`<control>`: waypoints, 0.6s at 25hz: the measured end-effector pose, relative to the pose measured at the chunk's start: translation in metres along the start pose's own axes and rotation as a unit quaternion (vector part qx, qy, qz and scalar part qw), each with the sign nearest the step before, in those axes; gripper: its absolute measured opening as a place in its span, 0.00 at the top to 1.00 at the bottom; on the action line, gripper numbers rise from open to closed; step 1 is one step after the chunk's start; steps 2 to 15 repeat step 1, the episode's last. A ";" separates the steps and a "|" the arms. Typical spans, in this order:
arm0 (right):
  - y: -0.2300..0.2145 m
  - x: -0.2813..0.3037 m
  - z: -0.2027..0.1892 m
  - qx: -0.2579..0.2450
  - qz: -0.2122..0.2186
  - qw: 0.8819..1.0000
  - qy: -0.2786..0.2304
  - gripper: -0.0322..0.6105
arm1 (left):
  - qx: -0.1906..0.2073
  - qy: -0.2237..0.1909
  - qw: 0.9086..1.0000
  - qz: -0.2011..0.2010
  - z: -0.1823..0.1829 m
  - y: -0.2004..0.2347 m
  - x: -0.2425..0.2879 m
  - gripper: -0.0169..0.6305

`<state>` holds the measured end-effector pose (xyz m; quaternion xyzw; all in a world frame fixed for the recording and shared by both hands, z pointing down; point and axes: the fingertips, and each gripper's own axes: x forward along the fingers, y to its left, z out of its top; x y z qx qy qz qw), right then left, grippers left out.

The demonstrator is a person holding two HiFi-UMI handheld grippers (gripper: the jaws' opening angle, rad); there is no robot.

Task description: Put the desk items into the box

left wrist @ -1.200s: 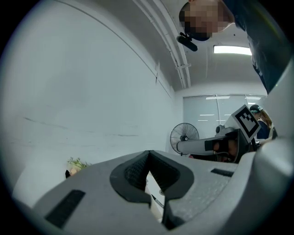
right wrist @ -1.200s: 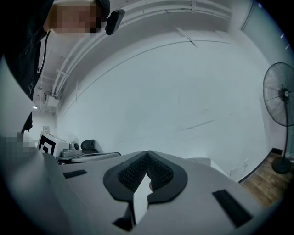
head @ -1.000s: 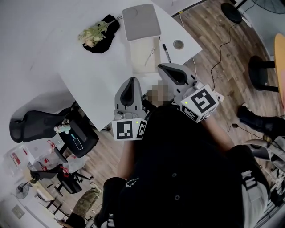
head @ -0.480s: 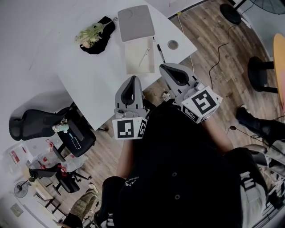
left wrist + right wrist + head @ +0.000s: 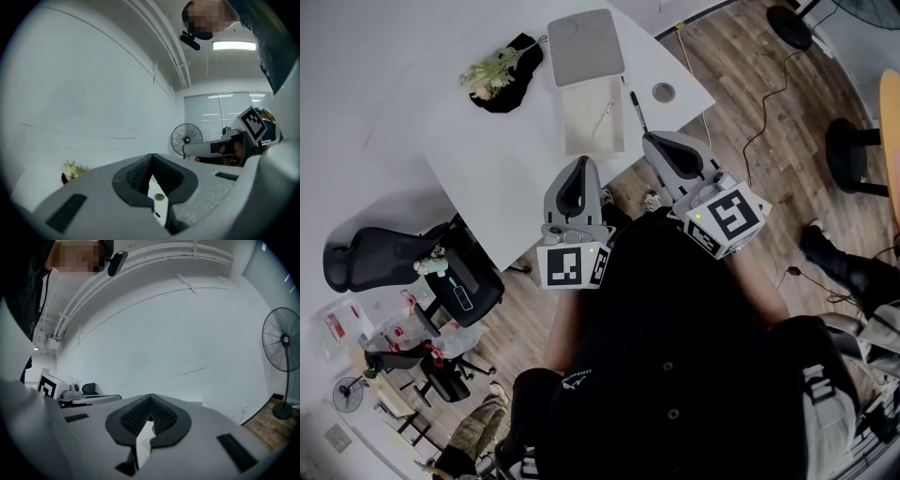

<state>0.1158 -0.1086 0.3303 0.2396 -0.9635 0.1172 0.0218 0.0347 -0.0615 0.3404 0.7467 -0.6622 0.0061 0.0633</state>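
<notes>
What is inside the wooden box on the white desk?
One slim pen lies slanted on the pale floor of the box; nothing else shows. A grey lid lies against its far end; whatever sits under that is covered.

A white table [image 5: 506, 159] stands at an angle over wood flooring. A shallow pale box [image 5: 586, 127] lies close to the near edge, about midway along it. A flat grey panel [image 5: 586, 47] with rounded corners lies at the box's far end, touching or nearly touching it, by the right edge. A black marker [image 5: 636, 105] lies just beside the box's right side. A small round grey disc [image 5: 664, 92] sits by the near right corner. Further left, a leafy plant [image 5: 492, 67] lies in a black wrap [image 5: 511, 89].
</notes>
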 end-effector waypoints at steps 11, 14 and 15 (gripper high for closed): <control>0.000 0.000 0.000 0.000 0.000 1.000 0.000 0.95 | 0.000 0.000 1.000 0.000 0.000 -0.001 0.001 0.96; 0.000 0.000 0.000 0.000 0.000 1.000 0.000 0.95 | 0.000 0.000 1.000 0.000 0.000 -0.001 0.001 0.96; 0.000 0.000 0.000 0.000 0.000 1.000 0.000 0.95 | 0.000 0.000 1.000 0.000 0.000 -0.001 0.001 0.96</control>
